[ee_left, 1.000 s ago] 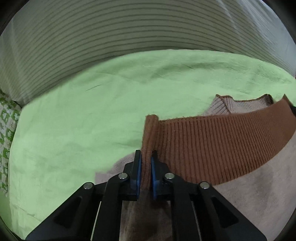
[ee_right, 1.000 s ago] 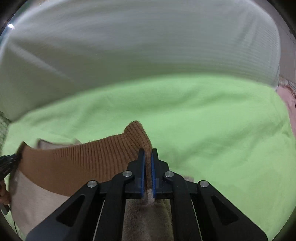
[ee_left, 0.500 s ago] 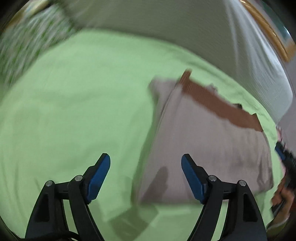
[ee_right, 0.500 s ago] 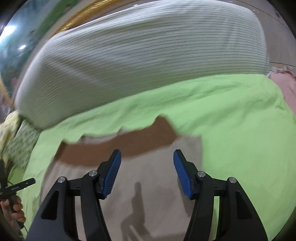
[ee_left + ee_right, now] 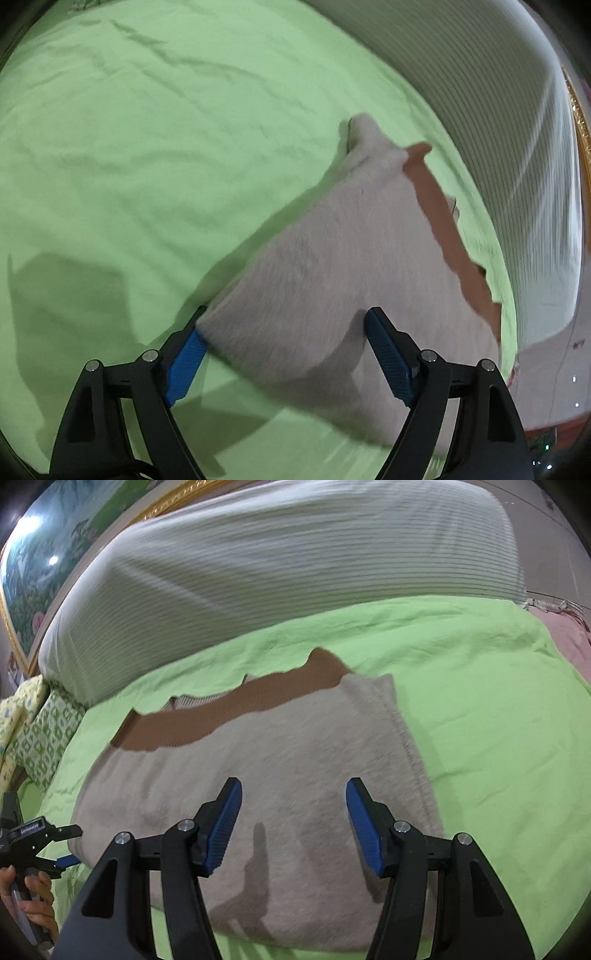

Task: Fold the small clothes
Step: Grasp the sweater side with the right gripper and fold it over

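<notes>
We see both grippers spread wide and holding nothing. The left gripper [image 5: 286, 345] has its blue pads far apart, straddling the near corner of the sweater [image 5: 351, 266]; the left pad [image 5: 184, 363] sits right at the cloth's edge, seemingly touching it, though we cannot be sure, while the right pad [image 5: 388, 360] lies over the beige knit. The right gripper [image 5: 293, 825] is equally wide, its fingers [image 5: 223, 827] hovering above the middle of the sweater [image 5: 258, 775], and we cannot tell whether they touch the cloth.

The sweater lies folded flat on the green sheet [image 5: 480, 701], with its brown ribbed band [image 5: 229, 712] along the far edge, toward the striped pillow [image 5: 277, 572] at the sheet's far side. In the right view the left gripper [image 5: 70, 845] shows at the sweater's left corner, gripped by a hand [image 5: 29, 904]. A patterned cushion [image 5: 40, 731] sits by the sheet's far left corner, and a pink cloth [image 5: 565, 635] lies past its right edge.
</notes>
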Demonstrator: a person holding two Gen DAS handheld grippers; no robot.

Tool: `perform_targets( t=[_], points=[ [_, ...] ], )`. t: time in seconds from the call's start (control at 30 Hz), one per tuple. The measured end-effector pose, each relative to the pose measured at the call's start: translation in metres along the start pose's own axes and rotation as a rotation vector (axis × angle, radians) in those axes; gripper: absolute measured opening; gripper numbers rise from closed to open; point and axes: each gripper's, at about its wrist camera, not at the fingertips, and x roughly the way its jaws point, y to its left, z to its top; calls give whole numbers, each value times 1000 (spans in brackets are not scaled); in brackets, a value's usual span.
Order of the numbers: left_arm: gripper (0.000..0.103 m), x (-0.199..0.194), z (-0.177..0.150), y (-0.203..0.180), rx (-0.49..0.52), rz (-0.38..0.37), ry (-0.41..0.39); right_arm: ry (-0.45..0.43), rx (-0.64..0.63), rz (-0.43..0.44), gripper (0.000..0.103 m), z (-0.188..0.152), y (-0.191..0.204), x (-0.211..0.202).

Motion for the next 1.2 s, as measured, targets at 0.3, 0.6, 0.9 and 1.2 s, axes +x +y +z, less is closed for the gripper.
perform_targets(
  t=[0.3, 0.6, 0.9, 1.2],
  points=[
    [18, -22, -2, -37, 189, -24, -83, 74, 6, -46, 43, -16, -16, 26],
    [15, -77, -46, -189, 639, -252, -199, 77, 79, 15, 43, -17, -28, 29],
    [17, -8, -186, -301, 1186, -425, 92, 0, 653, 419, 43, -34, -135, 6],
    [61, -27, -183, -249, 1109, -472, 117, 5, 590, 419, 45, -24, -128, -2]
  ],
)
